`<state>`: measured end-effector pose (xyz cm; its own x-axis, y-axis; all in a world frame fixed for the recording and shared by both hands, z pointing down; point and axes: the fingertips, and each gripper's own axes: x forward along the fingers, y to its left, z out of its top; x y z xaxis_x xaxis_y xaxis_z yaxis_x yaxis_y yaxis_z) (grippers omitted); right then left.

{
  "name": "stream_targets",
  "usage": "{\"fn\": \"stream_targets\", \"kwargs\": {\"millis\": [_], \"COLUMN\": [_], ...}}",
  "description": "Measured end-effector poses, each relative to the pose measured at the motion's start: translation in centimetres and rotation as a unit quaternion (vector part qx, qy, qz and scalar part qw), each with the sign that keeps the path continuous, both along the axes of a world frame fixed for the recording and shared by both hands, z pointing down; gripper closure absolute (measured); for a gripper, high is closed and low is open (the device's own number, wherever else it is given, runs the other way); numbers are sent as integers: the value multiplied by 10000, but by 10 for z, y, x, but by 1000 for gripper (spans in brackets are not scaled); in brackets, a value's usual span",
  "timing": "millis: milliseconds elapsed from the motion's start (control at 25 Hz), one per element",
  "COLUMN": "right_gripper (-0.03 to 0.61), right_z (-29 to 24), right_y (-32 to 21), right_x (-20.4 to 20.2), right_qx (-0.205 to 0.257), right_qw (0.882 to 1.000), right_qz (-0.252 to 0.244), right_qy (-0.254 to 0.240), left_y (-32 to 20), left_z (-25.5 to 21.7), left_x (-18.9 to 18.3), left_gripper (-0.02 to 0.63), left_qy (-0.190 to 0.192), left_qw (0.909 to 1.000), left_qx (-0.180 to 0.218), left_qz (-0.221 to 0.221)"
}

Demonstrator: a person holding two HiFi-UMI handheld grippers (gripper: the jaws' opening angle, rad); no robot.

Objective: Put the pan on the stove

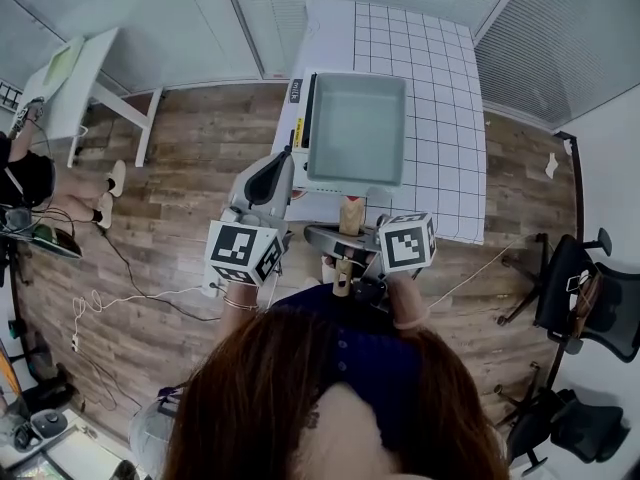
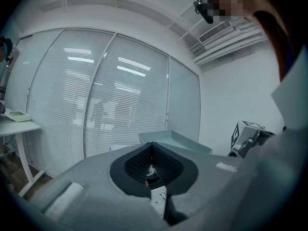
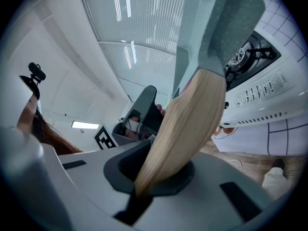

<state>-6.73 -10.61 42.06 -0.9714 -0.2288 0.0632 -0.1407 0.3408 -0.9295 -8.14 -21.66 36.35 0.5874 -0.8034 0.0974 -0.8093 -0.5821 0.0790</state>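
Pale grey-green, square and shallow, the pan is held at the upper centre of the head view, over the white stove. The right gripper clamps its blond wooden handle. The left gripper is closed on nothing.

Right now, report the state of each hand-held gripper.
Left hand-held gripper: closed, holding nothing.
Right hand-held gripper: closed on the pan's wooden handle.

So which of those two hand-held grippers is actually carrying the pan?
The right hand-held gripper: its jaws clamp the wooden handle of the pan. The left hand-held gripper is shut and holds nothing.
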Motion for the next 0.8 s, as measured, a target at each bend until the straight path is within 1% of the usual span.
{"fn": "stream_targets", "kwargs": {"millis": [560, 800], "right_gripper": [557, 557], "right_z": [18, 25], "right_y": [-36, -51], "right_x": [7, 11], "right_qx": [-132, -265], "right_qw": [9998, 9995], "right_qz": [-114, -168], "right_qy": [44, -7], "left_y": [-35, -52], "left_z": [12, 18], "left_x": [14, 22], "left_gripper": [604, 604], "left_qy": [-96, -107], "left_qw": [9999, 9998], "left_qx": [-101, -175], "left_qz": [13, 19]}}
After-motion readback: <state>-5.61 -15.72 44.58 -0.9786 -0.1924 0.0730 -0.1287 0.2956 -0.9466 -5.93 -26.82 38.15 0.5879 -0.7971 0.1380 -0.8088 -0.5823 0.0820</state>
